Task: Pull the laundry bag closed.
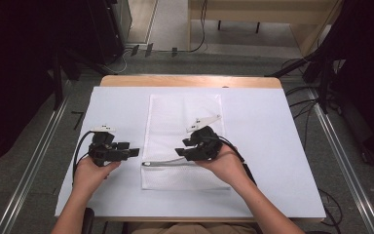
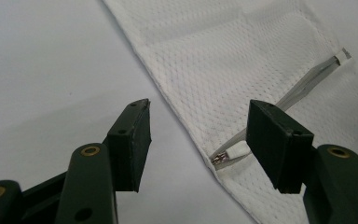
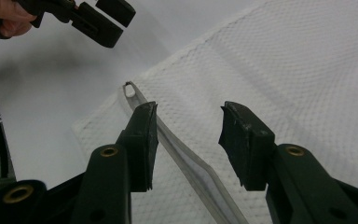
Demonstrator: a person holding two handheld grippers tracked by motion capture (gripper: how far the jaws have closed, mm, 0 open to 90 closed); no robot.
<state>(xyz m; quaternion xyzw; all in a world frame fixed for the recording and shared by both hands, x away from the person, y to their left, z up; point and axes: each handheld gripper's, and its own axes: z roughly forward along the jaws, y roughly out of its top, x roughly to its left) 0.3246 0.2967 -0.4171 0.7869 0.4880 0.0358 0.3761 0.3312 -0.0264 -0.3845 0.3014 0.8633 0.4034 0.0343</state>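
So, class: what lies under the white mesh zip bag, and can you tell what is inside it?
The white mesh zip bag lies flat on the white table cover. Its contents are hidden by the mesh, and the grey zip looks shut.

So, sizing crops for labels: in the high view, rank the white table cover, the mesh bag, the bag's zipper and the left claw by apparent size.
1. White table cover
2. Mesh bag
3. Left claw and zipper: the zipper runs longer but is far thinner, so I won't rank these two.

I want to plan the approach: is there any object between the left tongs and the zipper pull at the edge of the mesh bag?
Nothing visible. The left tongs stand open, with bare table between them and the zipper pull on the mesh bag.
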